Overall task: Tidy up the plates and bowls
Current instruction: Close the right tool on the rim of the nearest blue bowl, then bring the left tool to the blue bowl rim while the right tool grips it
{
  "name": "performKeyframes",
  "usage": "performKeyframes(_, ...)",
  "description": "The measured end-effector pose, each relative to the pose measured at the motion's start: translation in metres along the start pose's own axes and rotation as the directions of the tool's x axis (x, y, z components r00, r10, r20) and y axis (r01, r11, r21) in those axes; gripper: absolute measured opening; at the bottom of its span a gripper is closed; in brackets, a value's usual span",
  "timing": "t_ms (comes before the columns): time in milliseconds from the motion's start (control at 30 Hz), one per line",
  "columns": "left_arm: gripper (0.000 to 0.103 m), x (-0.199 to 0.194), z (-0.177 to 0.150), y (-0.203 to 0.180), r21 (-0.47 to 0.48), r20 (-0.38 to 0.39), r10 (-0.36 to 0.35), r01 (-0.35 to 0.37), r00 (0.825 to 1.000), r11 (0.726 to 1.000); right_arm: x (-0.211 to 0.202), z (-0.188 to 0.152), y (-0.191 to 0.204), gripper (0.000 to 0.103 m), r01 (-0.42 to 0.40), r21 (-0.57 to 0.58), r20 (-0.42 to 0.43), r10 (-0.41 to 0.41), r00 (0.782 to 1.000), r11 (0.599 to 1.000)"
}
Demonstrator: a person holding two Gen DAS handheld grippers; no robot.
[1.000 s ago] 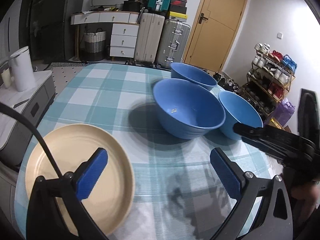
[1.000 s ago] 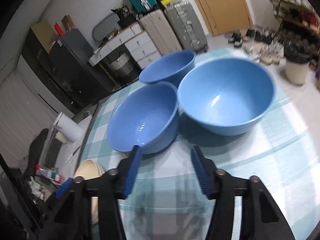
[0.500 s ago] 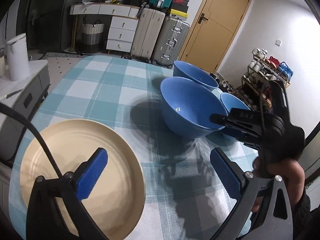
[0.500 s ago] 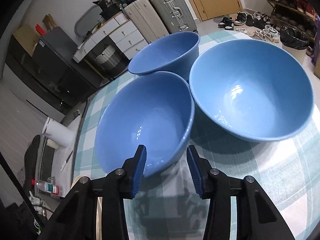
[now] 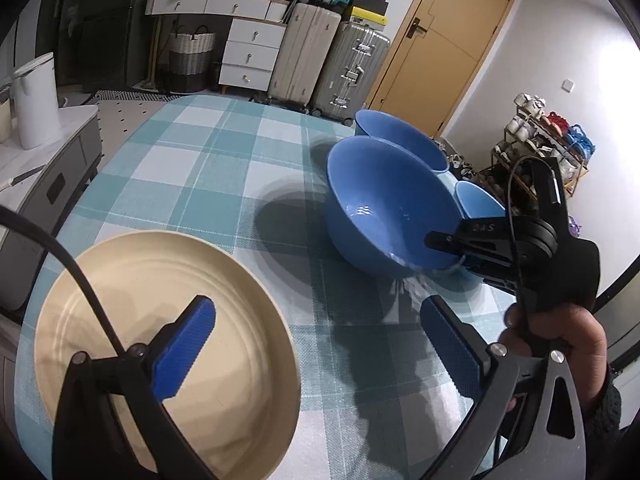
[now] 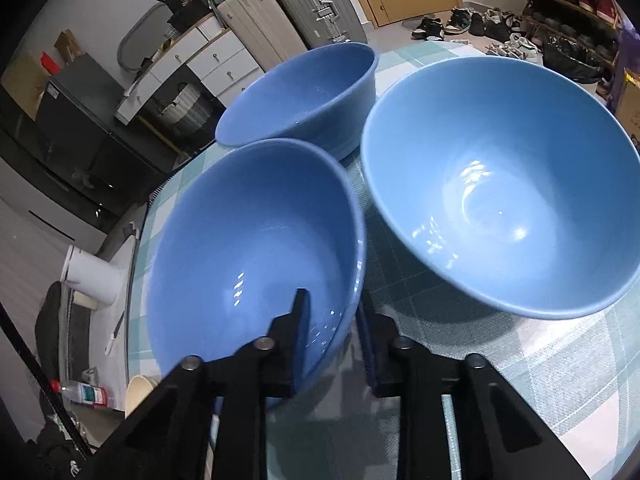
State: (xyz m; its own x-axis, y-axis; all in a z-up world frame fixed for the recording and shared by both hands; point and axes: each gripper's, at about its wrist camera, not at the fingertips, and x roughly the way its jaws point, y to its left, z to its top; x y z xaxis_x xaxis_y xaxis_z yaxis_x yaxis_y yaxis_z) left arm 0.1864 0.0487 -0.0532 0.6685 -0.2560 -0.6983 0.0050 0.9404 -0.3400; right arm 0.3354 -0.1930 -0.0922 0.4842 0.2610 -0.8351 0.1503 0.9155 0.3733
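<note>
The right claw [image 6: 332, 336] is closing over the near bowl's [image 6: 248, 240] rim, one finger inside. Left claw [image 5: 316, 352] hangs open above the plate [image 5: 160, 344]. Next, I judge: lift it and nest it in another bowl [image 6: 500, 184].

The right gripper [image 6: 334, 320] is pointed steeply downward, and its jaws are being closed with the near rim of a blue bowl [image 6: 256, 240] between them. It is gripped from behind by a hand [image 5: 560, 340]. The left gripper [image 5: 316, 344] is held wide apart, with nothing clamped.
</note>
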Motion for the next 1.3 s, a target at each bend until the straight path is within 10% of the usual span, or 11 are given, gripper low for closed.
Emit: performKeyframes(1300,0.103,0.076,0.06,0.014,-0.108,-0.207,0.042,-0.066,0.977,0.992,-0.022,-0.014,-0.008,0.006,-0.022,0.021,-0.057,0.023,0.998,1.0)
